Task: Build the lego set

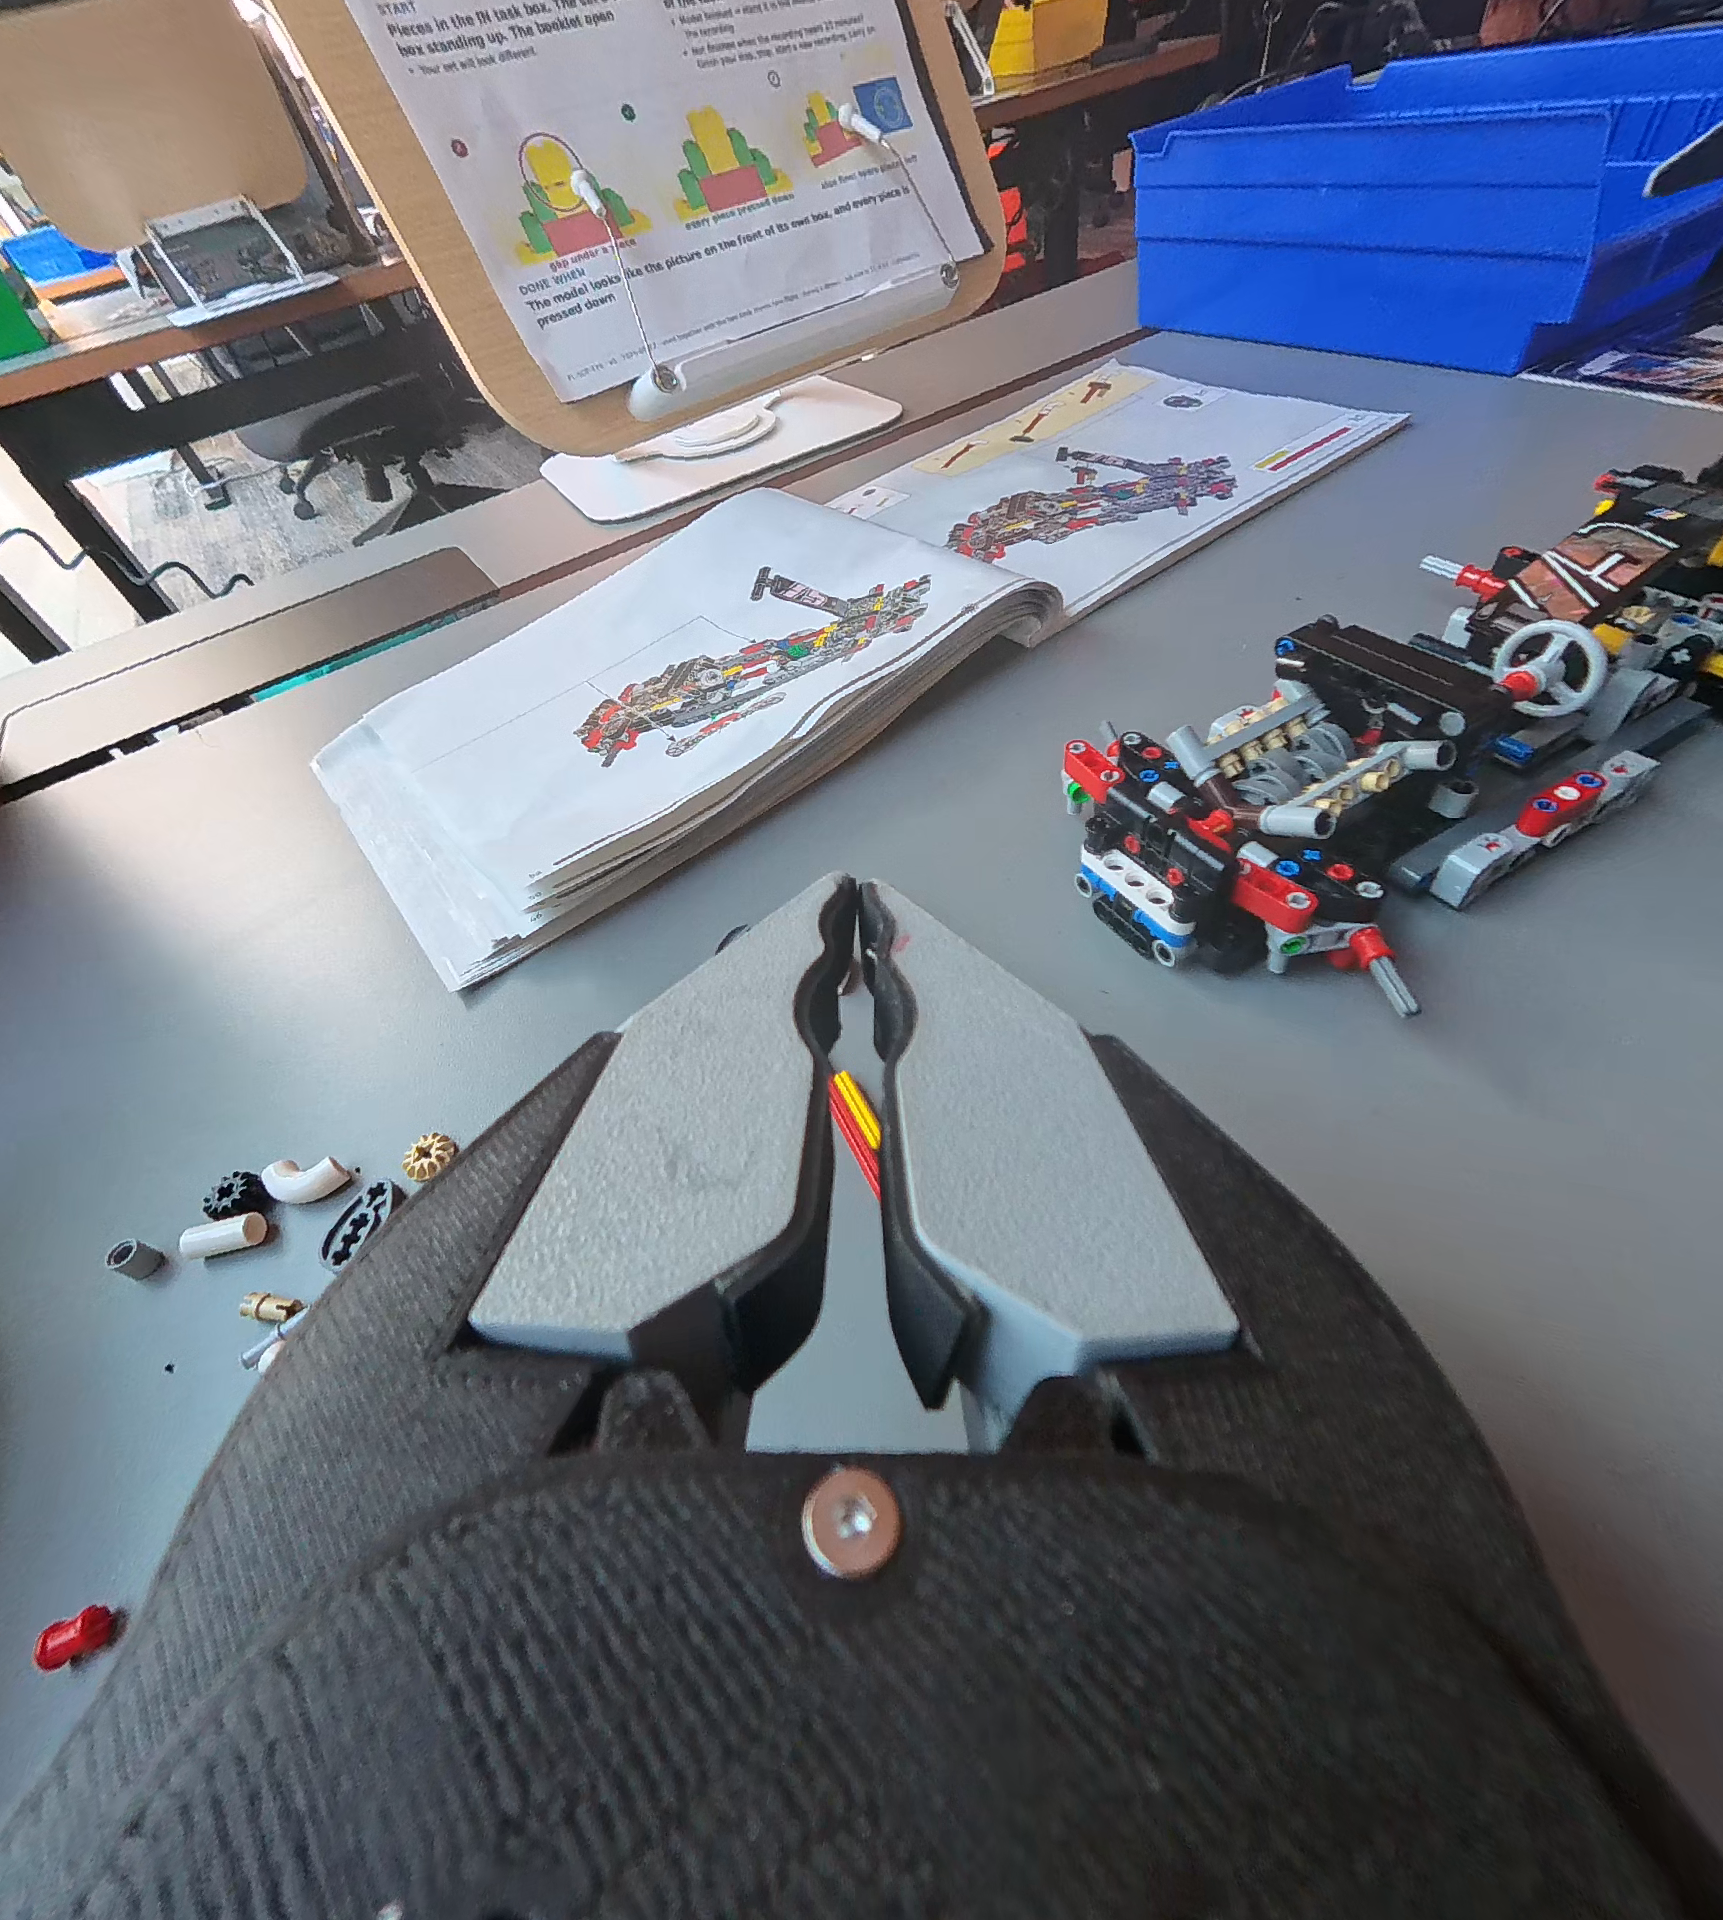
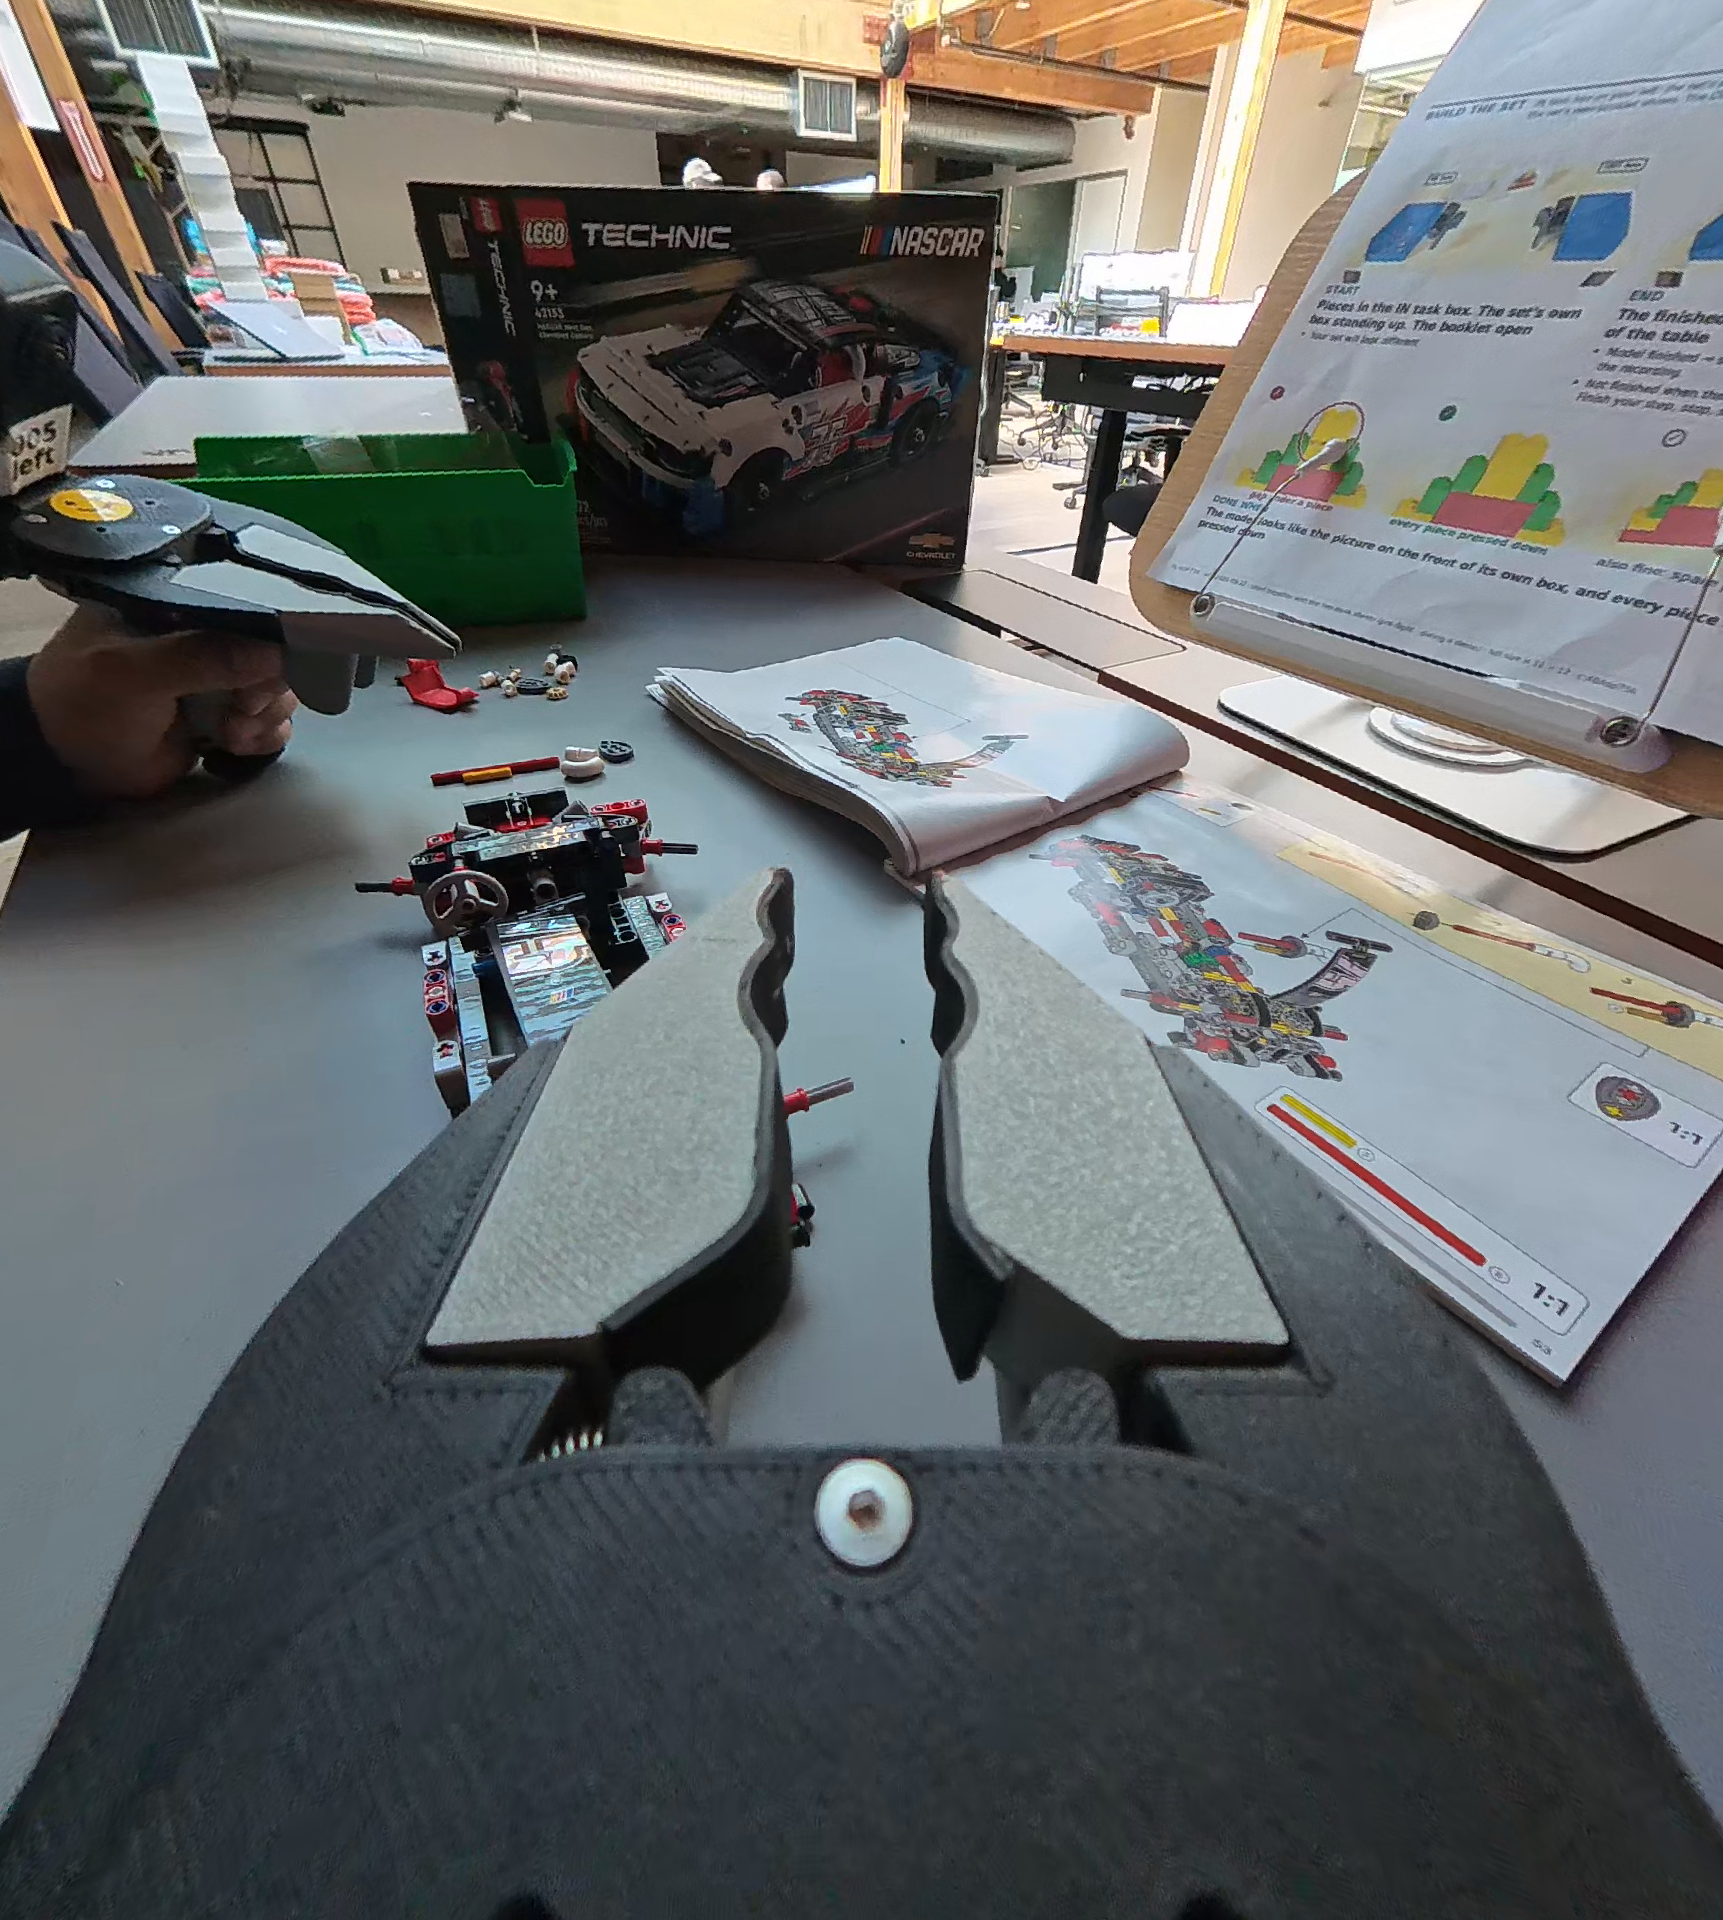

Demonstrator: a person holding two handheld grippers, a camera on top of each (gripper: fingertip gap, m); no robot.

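My left gripper [image 1: 857,899] is shut, its tips touching, with nothing visible between them. It hovers over the grey table [image 1: 1252,1247], above a red and yellow axle [image 1: 855,1132] lying flat. The right wrist view shows it [image 2: 441,639] held in a hand above several loose small pieces [image 2: 524,681]. My right gripper [image 2: 857,914] is open and empty, low over the table between a partly built toy car chassis [image 2: 524,914] and an open instruction booklet [image 2: 940,748]. The chassis [image 1: 1439,727] lies to the right in the left wrist view.
Small loose parts [image 1: 244,1216] and a red piece [image 1: 72,1636] lie at the left. The set's box [image 2: 732,364] and a green bin [image 2: 400,520] stand at the far edge. A blue bin [image 1: 1408,208] and a sheet stand [image 2: 1511,468] are beyond the booklet [image 1: 732,675]. The left gripper's tips are roughly 30 cm from the right gripper's.
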